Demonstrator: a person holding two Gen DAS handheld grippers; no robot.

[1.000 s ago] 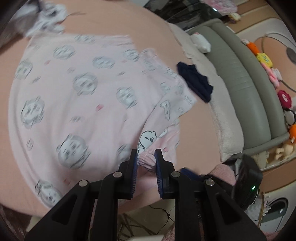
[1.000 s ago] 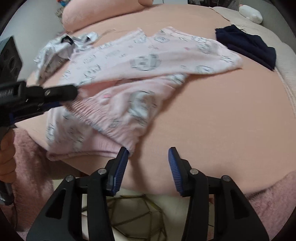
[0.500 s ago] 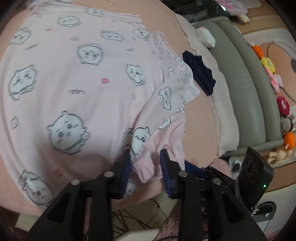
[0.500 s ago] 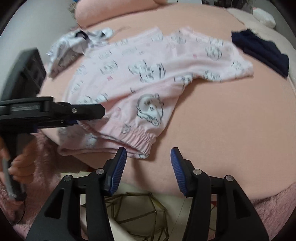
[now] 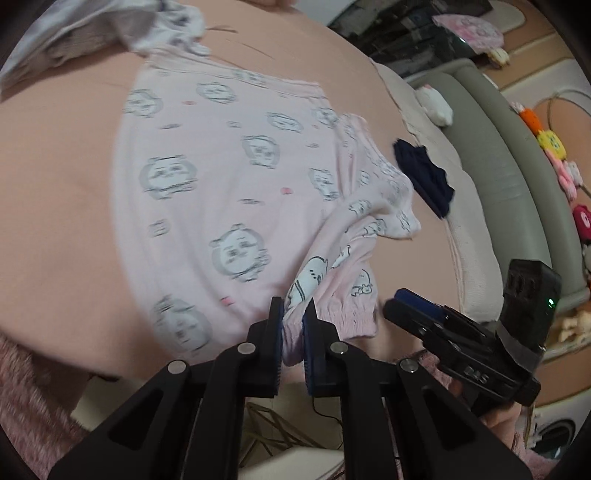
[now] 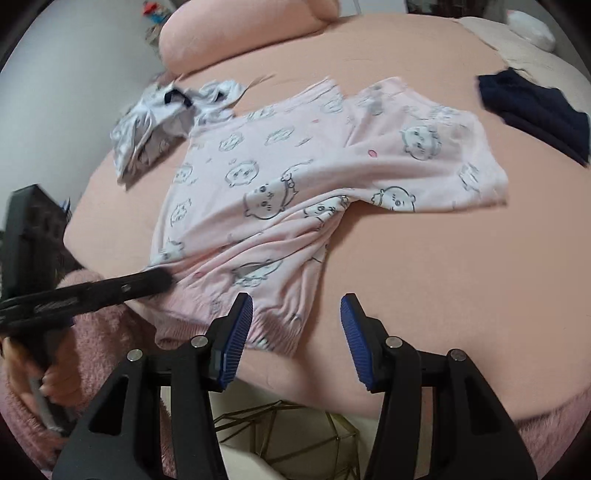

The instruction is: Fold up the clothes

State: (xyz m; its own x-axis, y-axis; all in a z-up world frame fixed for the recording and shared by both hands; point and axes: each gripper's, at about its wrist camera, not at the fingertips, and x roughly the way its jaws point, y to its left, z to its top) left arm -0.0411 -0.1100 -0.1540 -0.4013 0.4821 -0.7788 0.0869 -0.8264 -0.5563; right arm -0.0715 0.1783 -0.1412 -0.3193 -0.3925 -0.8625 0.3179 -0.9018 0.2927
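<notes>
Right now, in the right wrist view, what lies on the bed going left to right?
Left gripper, closing on the hem → crumpled grey-white garment → pink cartoon-print pyjama garment → dark navy garment.

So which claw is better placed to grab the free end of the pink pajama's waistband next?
Right. The right claw hangs open right over the waistband, while the left claw is closing on its other end.

a peach-sheeted bed [image 6: 424,266] with a pink pillow [image 6: 240,33] at its far end; a grey-green headboard [image 5: 491,155] lined with plush toys [image 5: 550,144].
</notes>
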